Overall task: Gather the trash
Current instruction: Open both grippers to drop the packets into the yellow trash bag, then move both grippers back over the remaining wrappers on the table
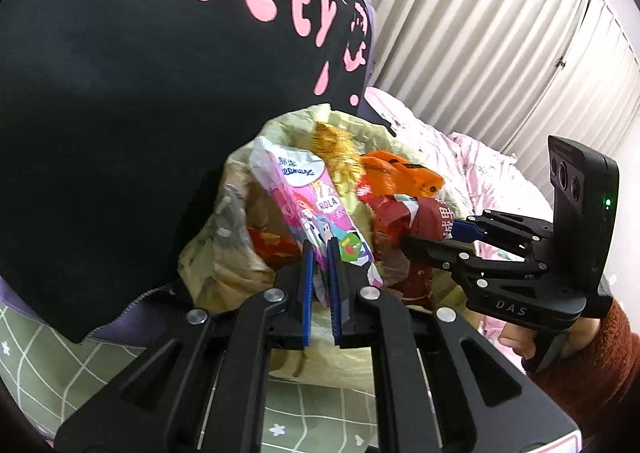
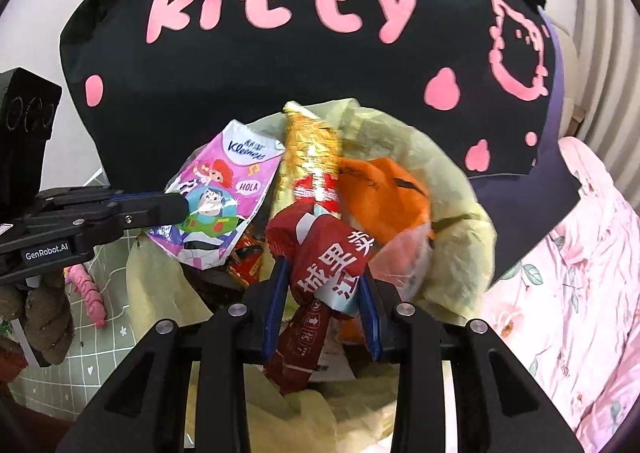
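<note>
Looking along the left gripper (image 1: 320, 253), its two blue pads are almost together and they pinch the bottom end of a pink tissue pack wrapper (image 1: 308, 205). The wrapper is long and flat. Its long side runs from the pads up and a little to the left, and its white top end points at the person's black shirt (image 1: 140, 93) with pink letters. It has cartoon people and the word HOLA on it. It sits over the open mouth of a pale yellow trash bag (image 1: 224, 253) that is full of wrappers, with an orange wrapper (image 1: 404, 173) and a shiny gold wrapper (image 1: 336, 149) inside. To the right, the right gripper (image 1: 440, 231) comes in from the side and holds a dark red snack wrapper (image 1: 404, 217) over the bag. A pink flowered bedsheet (image 1: 480, 161) lies behind, and a green checked mat (image 1: 48, 353) is below. Looking along the right gripper (image 2: 324, 277), its blue pads stand partly apart and press on both sides of the dark red snack wrapper (image 2: 320, 253). This wrapper is crumpled, with big white letters, and its long side runs up and down, its loose end hanging down between the pads. The left gripper (image 2: 182, 205) reaches in from the left, holding the pink tissue pack wrapper (image 2: 216, 209) over the pale yellow trash bag (image 2: 448, 181).
</note>
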Motion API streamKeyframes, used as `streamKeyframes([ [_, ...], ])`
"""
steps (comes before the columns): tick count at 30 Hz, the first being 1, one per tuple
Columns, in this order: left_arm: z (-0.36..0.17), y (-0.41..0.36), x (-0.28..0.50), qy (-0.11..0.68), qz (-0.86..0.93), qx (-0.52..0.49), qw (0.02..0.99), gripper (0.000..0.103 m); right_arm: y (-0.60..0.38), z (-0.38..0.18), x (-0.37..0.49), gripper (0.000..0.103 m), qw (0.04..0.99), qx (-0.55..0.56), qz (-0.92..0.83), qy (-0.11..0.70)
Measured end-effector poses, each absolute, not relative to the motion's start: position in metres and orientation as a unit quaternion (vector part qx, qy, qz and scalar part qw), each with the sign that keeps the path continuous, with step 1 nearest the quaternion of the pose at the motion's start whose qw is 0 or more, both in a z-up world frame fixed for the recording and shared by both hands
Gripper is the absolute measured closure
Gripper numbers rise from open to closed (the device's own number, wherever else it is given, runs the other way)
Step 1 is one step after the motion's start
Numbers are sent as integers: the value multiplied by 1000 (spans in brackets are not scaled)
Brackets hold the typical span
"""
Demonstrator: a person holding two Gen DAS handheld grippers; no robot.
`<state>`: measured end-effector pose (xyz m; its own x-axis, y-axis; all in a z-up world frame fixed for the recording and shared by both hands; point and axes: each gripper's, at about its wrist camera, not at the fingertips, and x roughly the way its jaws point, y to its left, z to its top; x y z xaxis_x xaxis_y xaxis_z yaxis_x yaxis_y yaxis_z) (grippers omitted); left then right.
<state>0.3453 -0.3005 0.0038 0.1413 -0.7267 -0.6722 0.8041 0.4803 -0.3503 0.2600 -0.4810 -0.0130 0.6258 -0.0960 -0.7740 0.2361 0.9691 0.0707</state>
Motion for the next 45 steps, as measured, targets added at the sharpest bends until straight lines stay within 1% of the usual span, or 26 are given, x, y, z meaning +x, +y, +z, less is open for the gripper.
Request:
streamKeyframes([
  [5, 8, -299, 343, 422, -522, 25, 740, 96, -480, -9, 249, 71, 903, 85, -97, 410],
  [7, 10, -302, 345, 423, -522, 19, 740, 94, -477, -6, 246, 71, 907, 80, -96, 402],
  [8, 13, -299, 346, 424, -523, 13, 739, 92, -475, -4, 244, 71, 909, 78, -96, 398],
  [10, 18, -295, 345, 424, -529, 3, 735, 78, -475, -2, 242, 70, 911, 73, -102, 393],
  [12, 24, -285, 343, 413, -525, -8, 744, 71, -474, 0, 241, 60, 912, 69, -108, 389],
  [16, 35, -258, 341, 389, -495, -22, 777, 66, -469, 4, 239, 57, 915, 65, -117, 381],
  [22, 39, -202, 332, 351, -412, -15, 841, 66, -454, 23, 240, 55, 929, 49, -129, 343],
  [31, 18, -87, 327, 346, -296, -44, 889, 66, -399, 39, 270, 55, 948, 43, -63, 309],
  [34, 8, -49, 320, 346, -259, -49, 900, 66, -372, 38, 281, 55, 953, 40, -29, 300],
  [36, 1, -20, 316, 345, -230, -53, 909, 66, -355, 35, 287, 49, 954, 38, -4, 297],
  [41, -22, 44, 311, 348, -156, -74, 922, 66, -309, 19, 304, 49, 950, 36, 74, 303],
  [45, -42, 87, 304, 362, -106, -91, 922, 66, -269, 2, 318, 49, 937, 6, 123, 328],
])
